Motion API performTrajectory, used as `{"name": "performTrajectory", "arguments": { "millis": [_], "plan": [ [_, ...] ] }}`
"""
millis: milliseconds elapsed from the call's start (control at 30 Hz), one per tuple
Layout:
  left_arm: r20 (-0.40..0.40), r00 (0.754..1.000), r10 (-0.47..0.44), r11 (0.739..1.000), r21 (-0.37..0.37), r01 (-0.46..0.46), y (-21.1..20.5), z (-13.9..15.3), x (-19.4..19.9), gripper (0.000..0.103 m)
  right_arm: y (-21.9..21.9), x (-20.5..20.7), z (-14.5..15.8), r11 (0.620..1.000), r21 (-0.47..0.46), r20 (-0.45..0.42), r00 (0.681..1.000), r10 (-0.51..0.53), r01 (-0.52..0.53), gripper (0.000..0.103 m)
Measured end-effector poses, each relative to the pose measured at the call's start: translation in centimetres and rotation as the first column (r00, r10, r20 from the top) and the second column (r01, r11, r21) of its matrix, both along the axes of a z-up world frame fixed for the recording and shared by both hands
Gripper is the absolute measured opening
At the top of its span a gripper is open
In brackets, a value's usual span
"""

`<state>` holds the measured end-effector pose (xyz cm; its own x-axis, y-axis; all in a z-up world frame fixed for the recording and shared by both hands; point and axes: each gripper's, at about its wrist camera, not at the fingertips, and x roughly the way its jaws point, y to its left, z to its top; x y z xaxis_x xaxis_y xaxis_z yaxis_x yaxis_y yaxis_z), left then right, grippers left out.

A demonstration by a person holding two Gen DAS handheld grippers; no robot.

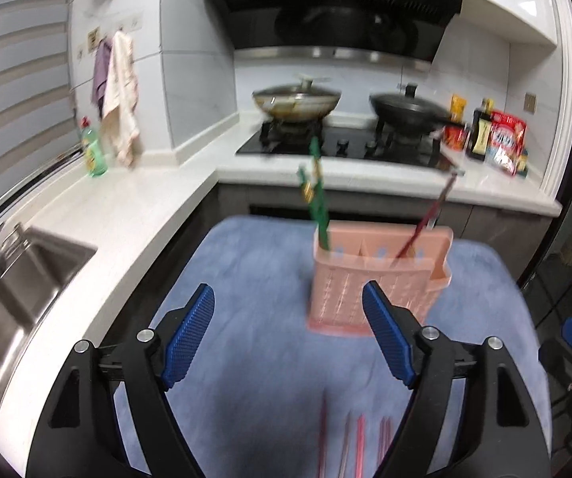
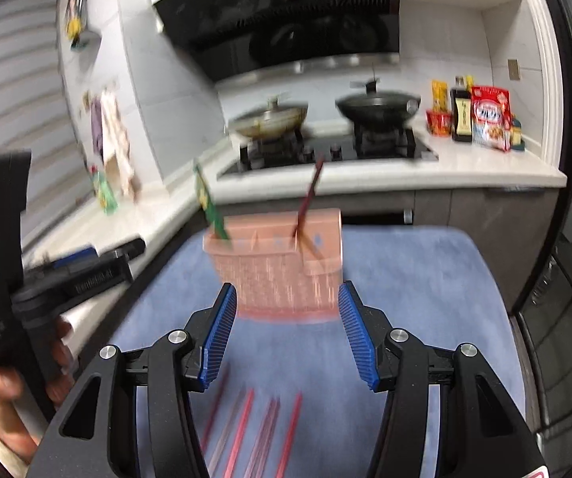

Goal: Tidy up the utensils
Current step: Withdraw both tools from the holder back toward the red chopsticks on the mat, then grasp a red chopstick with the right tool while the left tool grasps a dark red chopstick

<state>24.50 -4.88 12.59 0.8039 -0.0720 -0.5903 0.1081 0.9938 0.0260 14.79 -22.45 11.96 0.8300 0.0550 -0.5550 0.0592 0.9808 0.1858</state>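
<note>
Pretty blurry shots, but the pink utensil holder (image 1: pixel 369 279) is seen standing on the blue mat (image 1: pixel 246 279), with green chopsticks (image 1: pixel 317 195) stuck in its left compartment and a dark red pair (image 1: pixel 429 219) leaning in the right one. More red chopsticks (image 2: pixel 254 430) are laid loose on the mat nearby. Left gripper (image 1: pixel 289 334) and right gripper (image 2: pixel 286 334) are both spread apart, nothing gripped.

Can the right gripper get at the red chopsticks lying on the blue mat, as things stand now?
Probably yes. The right gripper is open and empty, and the red chopsticks lie bare on the blue mat just below its fingers; the pink holder stands farther back.
</note>
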Motion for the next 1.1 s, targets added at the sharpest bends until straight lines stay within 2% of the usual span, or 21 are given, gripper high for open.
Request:
{"name": "performTrajectory", "arguments": {
  "millis": [100,267,467,533,667,933,1100],
  "plan": [
    [-0.063,0.998,0.009,0.999,0.032,-0.007,0.9,-3.1,-2.4,0.073,1.0,-2.6,-3.1,1.000,-0.004,-0.063,0.998,0.005,-0.005,0.052],
    [-0.165,0.986,0.022,1.000,0.014,-0.020,2.5,-7.5,-5.5,0.073,1.9,-6.1,-8.4,1.000,0.003,-0.176,0.984,-0.011,0.011,0.052],
    [-0.212,0.977,0.040,0.999,0.040,-0.032,3.4,-11.5,-8.8,0.073,3.9,-9.6,-13.3,0.999,-0.035,-0.268,0.963,-0.019,0.010,0.051],
    [-0.235,0.971,0.034,0.999,0.028,-0.028,3.7,-12.4,-9.5,0.073,4.2,-10.3,-14.1,0.999,-0.054,-0.280,0.960,-0.025,0.011,0.050],
    [-0.245,0.968,0.047,0.998,0.059,-0.033,3.8,-13.9,-10.8,0.073,4.9,-11.4,-15.6,1.000,-0.025,-0.317,0.949,-0.005,-0.003,0.046],
    [-0.278,0.960,0.047,0.998,0.060,-0.032,4.1,-15.4,-11.7,0.073,6.4,-11.7,-17.6,0.999,-0.029,-0.354,0.935,0.015,-0.027,0.029],
    [-0.288,0.956,0.050,0.998,0.051,-0.037,4.5,-15.9,-11.9,0.073,7.0,-11.9,-17.7,0.997,-0.068,-0.345,0.938,0.010,-0.036,0.028]
  ]
}}
